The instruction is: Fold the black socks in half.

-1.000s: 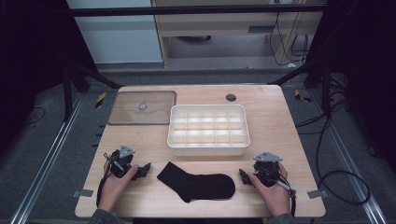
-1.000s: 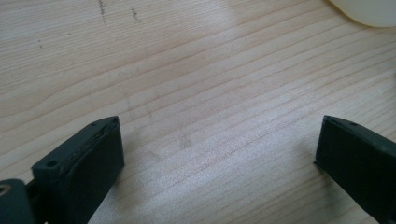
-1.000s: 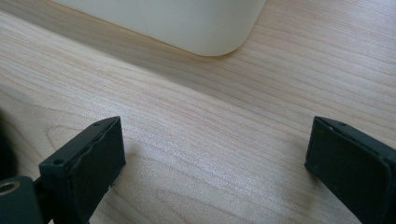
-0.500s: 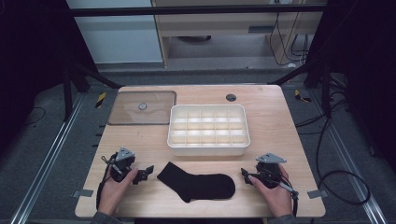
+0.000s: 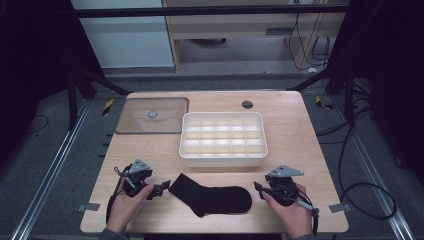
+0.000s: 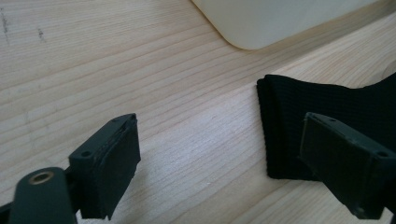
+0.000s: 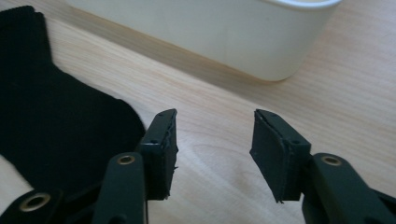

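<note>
Pale wooden table on grey floor; both hand-held grippers open, closing, nothing between jaws.

Sock between left gripper and right gripper, tray behind.
</note>
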A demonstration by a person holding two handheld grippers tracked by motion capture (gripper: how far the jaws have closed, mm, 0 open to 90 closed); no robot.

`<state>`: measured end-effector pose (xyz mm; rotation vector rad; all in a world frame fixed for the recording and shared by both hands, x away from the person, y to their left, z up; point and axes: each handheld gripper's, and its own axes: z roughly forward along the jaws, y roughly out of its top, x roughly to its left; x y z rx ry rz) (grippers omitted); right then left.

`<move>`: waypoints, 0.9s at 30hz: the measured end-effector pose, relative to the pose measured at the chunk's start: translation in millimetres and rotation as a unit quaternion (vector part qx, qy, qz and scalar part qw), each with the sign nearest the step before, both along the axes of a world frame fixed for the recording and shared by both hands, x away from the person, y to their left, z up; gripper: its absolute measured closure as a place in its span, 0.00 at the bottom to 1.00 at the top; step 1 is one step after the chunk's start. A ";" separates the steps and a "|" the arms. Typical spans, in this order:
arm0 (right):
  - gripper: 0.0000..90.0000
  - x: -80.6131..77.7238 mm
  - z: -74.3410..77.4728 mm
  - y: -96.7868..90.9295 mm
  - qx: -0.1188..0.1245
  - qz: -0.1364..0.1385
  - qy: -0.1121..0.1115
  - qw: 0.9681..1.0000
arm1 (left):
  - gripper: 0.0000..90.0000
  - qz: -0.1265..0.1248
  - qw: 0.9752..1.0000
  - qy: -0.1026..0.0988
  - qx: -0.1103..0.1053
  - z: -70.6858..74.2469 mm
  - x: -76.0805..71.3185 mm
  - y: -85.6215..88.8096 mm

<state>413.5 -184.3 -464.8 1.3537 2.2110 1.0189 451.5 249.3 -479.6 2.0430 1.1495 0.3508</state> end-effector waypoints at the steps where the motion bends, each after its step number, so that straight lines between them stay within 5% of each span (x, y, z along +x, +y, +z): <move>1: 0.57 1.0 2.0 0.7 -0.001 0.000 0.008 1.000 | 0.15 -0.008 1.000 0.008 0.009 4.7 -0.1 -4.1; 4: 0.57 6.4 11.8 7.4 -0.010 0.016 0.058 0.998 | 0.16 -0.032 0.997 0.051 0.040 17.9 3.5 -15.8; 5: 0.57 6.4 11.8 7.4 -0.010 0.016 0.058 0.998 | 0.17 -0.032 0.997 0.051 0.040 17.9 3.5 -15.8; 6: 0.58 9.6 18.5 12.9 -0.032 0.026 0.083 0.996 | 0.18 -0.039 0.994 0.065 0.082 27.6 7.0 -23.6; 7: 0.58 9.6 18.5 12.9 -0.032 0.026 0.083 0.996 | 0.18 -0.039 0.994 0.065 0.082 27.6 7.0 -23.6; 8: 0.58 11.2 21.3 15.0 -0.036 0.026 0.096 0.994 | 0.18 -0.054 0.989 0.080 0.115 35.3 10.4 -30.0; 10: 0.60 15.3 25.7 19.8 -0.038 0.036 0.135 0.989 | 0.20 -0.060 0.986 0.089 0.131 40.6 13.3 -34.4; 11: 0.60 18.0 25.8 23.2 -0.034 0.041 0.159 0.986 | 0.22 -0.066 0.982 0.101 0.146 44.0 16.5 -39.2; 13: 0.60 18.9 25.1 24.8 -0.031 0.039 0.171 0.984 | 0.23 -0.065 0.981 0.106 0.147 44.6 17.4 -41.0; 15: 0.62 20.6 18.2 31.0 -0.028 0.040 0.206 0.977 | 0.26 -0.069 0.978 0.117 0.157 44.1 17.4 -48.0; 17: 0.65 21.4 13.3 33.6 -0.029 0.037 0.215 0.976 | 0.30 -0.071 0.978 0.118 0.158 42.8 16.9 -49.9; 21: 0.69 24.0 10.2 37.6 -0.028 0.039 0.211 0.976 | 0.35 -0.078 0.973 0.138 0.167 29.5 21.0 -54.7; 25: 0.67 25.8 8.2 41.7 -0.031 0.043 0.217 0.975 | 0.37 -0.077 0.974 0.139 0.163 24.9 20.7 -54.4; 27: 0.66 26.8 5.2 43.4 -0.036 0.044 0.223 0.973 | 0.37 -0.073 0.976 0.139 0.150 24.3 20.2 -52.1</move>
